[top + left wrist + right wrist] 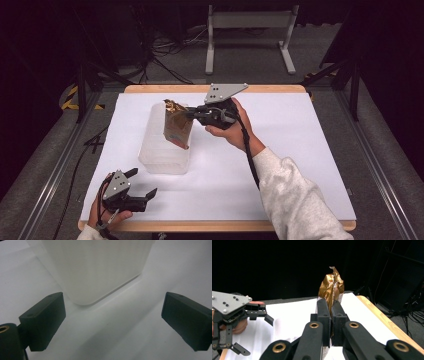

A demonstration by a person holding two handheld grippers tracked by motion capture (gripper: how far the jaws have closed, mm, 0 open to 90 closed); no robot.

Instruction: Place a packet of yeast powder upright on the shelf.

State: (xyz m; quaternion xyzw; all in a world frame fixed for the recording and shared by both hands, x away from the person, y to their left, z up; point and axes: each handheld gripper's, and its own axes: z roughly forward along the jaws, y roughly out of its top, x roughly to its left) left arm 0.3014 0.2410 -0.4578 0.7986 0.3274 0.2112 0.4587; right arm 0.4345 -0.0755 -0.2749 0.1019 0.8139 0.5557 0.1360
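Note:
A gold and brown snack bag point(177, 126) stands upright, its crumpled top pinched in my right gripper point(190, 114), which is shut on it. The bag's lower end sits inside the outline of a translucent white tub point(162, 155); whether it touches the bottom is unclear. In the right gripper view the bag's gold top point(331, 286) rises above the closed right gripper point(331, 308). My left gripper point(143, 181) rests open near the table's front left corner. It points at the tub point(100, 267), and nothing lies between the fingers of the left gripper point(113, 308).
A white sheet point(300, 150) covers the wooden table point(215, 226). A grey metal stand point(250, 22) and loose cables point(165, 47) lie on the floor behind it. The other hand's open gripper point(237, 312) shows in the right gripper view.

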